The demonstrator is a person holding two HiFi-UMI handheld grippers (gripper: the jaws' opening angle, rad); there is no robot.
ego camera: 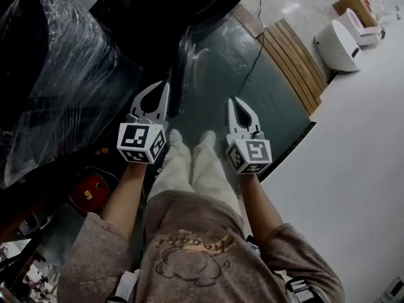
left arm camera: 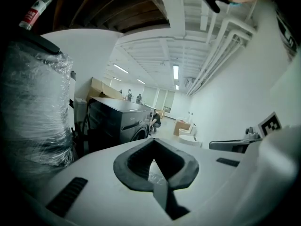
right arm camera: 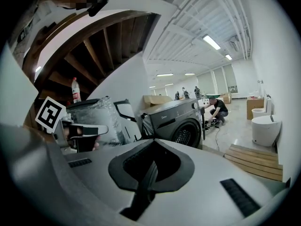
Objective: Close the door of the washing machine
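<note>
Left gripper (ego camera: 158, 100) and right gripper (ego camera: 238, 109) both closed, empty — held side by side near the open washing machine door (ego camera: 183, 68), probably to push, not grab.

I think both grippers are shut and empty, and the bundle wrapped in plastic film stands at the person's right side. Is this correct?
One point is wrong: the head view shows the bundle at the person's left side, next to the left gripper. The rest holds: it and the right gripper are shut and empty.
</note>
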